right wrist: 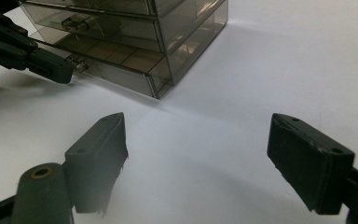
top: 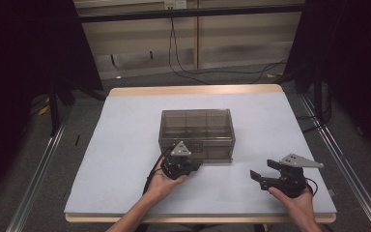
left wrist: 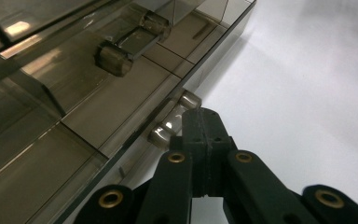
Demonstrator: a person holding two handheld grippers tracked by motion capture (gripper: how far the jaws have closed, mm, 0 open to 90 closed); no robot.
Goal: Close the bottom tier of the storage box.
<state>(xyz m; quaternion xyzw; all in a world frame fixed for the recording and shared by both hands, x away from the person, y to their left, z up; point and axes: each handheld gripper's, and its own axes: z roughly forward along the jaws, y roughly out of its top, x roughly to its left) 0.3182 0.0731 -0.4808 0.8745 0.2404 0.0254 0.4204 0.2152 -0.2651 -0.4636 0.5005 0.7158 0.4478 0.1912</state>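
A: The left gripper (left wrist: 205, 122) is being held with its jaws pressed together, tips at the clear knob (left wrist: 173, 122) of the lower drawer (right wrist: 121, 63); whether the knob is being pinched cannot be told.

B: In the right gripper view, the right gripper (right wrist: 196, 154) is being held wide apart over bare white table (right wrist: 270, 70), and the left one is being seen from the side.

A: From above, the smoky plastic drawer box (top: 196, 135) is being shown mid-table, dark curtains and cables behind.

B: Nothing can be made out in its compartments.
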